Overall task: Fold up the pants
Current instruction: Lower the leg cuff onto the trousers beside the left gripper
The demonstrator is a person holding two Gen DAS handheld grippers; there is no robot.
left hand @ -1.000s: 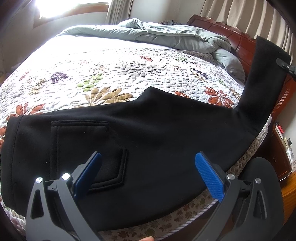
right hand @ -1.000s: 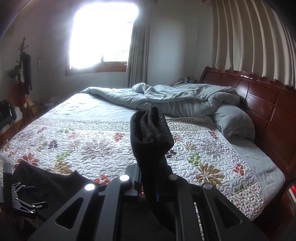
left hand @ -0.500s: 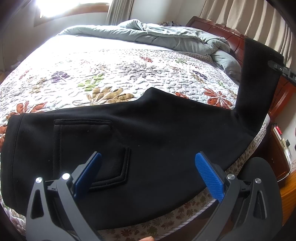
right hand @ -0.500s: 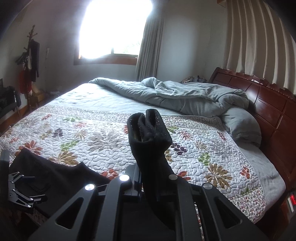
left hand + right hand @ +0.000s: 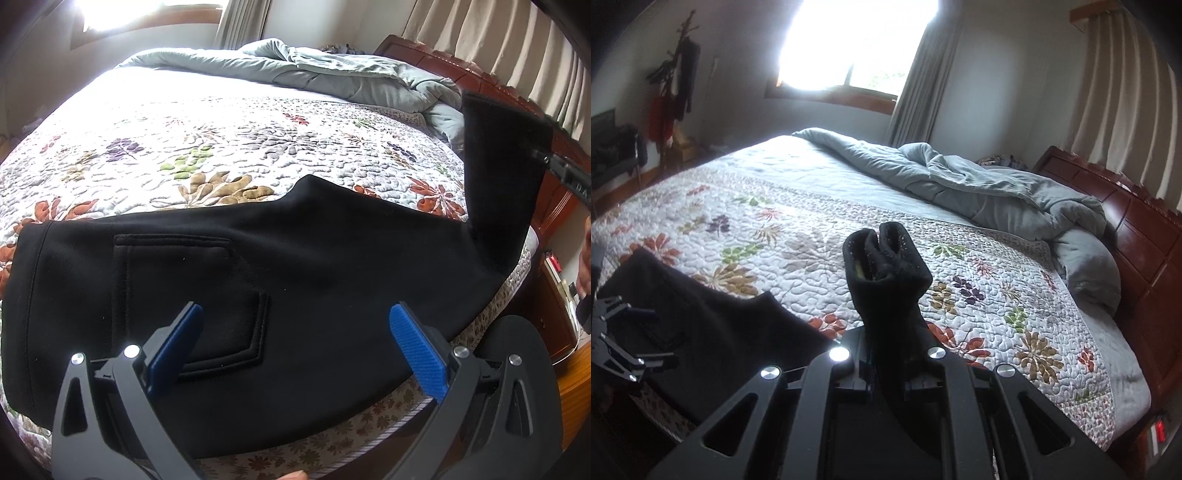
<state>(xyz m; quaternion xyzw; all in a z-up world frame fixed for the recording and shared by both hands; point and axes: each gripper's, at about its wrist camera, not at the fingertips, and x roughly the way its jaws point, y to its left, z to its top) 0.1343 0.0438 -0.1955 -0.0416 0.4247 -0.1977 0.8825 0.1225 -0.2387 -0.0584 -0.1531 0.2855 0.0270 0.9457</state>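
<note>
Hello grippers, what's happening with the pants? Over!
Left gripper open over pants. Right gripper shut on lifted leg end. Nothing blocking.

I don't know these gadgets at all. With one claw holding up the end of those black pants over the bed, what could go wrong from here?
The right claw pinches only a bunched leg end of the pants; the thick fabric could slip free mid-fold. The left claw hovers open above them, so nothing pins them and they may drag across the quilt. Their near edge lies by the bedside and could slide off.

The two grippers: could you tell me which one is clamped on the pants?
The right gripper: its jaws pinch the cuff end of the black pants, lifting it off the bed. The left gripper stands open above the pocket, gripping nothing.
</note>
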